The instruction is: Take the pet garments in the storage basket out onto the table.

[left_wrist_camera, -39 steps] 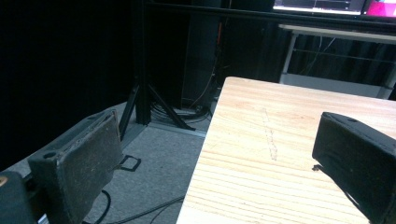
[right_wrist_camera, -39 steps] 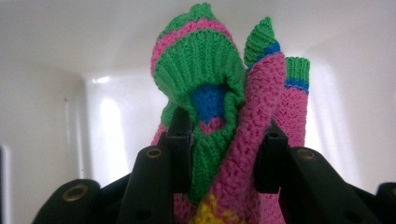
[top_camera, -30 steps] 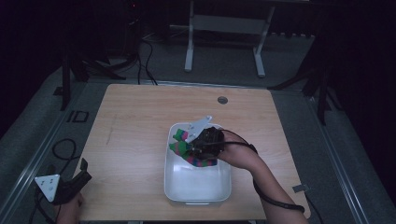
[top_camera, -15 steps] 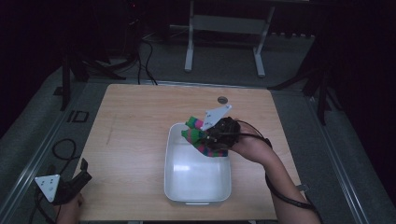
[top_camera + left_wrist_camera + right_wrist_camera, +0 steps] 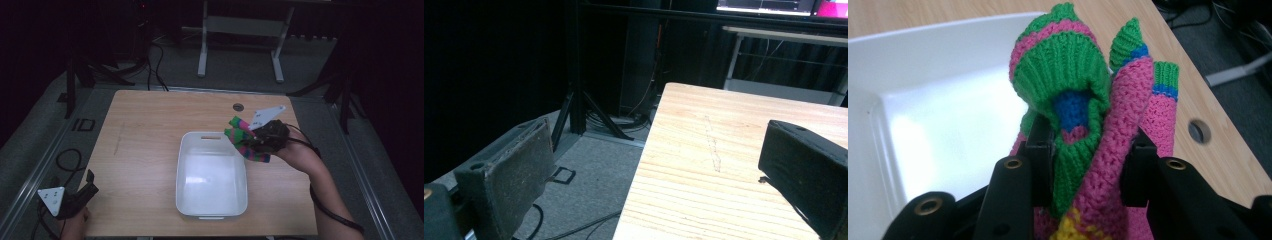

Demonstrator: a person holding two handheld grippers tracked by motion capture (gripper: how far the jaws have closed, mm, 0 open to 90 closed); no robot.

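Right gripper (image 5: 248,141), jaws pinching a bundle of knitted cloth (image 5: 1088,115) in pink, green and blue with a patch of yellow near the jaws. The bundle hangs clear of the desk (image 5: 145,130), above the far right corner of the white tub (image 5: 211,172), whose bright interior lies just beside it in the right gripper view. Left gripper (image 5: 85,192) at the desk's near left corner, jaws spread wide with nothing between them.

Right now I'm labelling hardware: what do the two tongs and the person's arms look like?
Both tongs, left and right, are black with broad flat jaws; each carries a grey three-cornered plate with dots. A black cable trails along the right forearm. Forearms are bare, no sleeves.
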